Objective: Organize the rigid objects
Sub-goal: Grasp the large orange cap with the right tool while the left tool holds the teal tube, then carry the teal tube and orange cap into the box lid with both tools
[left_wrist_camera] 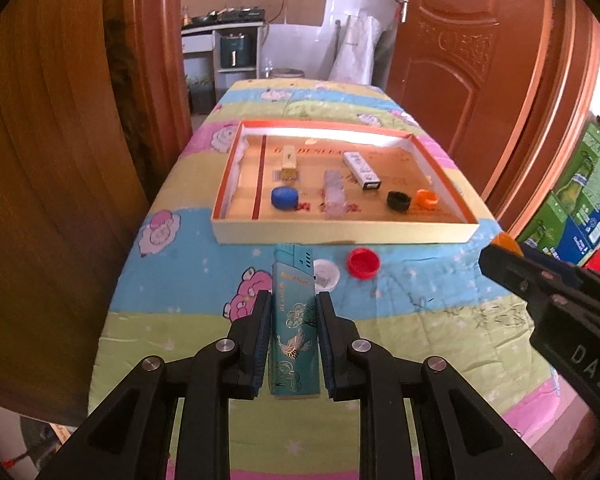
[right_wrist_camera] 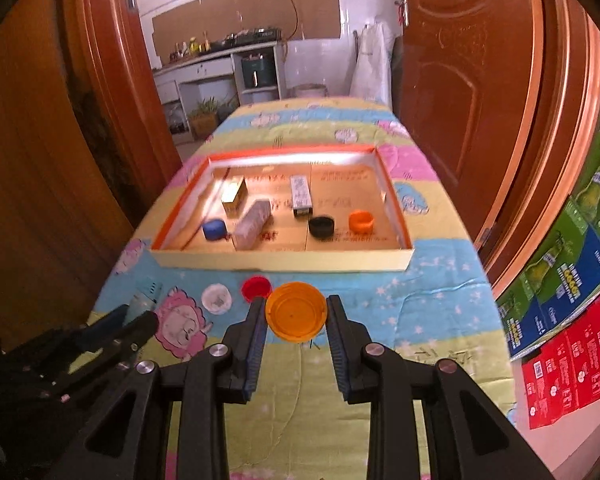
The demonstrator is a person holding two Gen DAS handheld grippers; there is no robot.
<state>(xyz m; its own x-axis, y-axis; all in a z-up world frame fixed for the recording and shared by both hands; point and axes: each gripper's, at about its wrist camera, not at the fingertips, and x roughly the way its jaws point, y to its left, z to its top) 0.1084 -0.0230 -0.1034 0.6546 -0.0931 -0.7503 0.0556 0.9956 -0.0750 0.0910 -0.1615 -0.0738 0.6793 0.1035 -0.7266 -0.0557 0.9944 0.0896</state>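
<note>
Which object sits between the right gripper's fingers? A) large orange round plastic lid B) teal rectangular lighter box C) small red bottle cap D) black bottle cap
A: the right wrist view shows the large orange round plastic lid clamped between the right gripper fingers, while the teal rectangular lighter box is in the left gripper and the small red bottle cap lies on the quilt.

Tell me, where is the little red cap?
The red cap lies on the blanket, just outside the box's near wall. In the left wrist view the white cap sits on its left.
</note>
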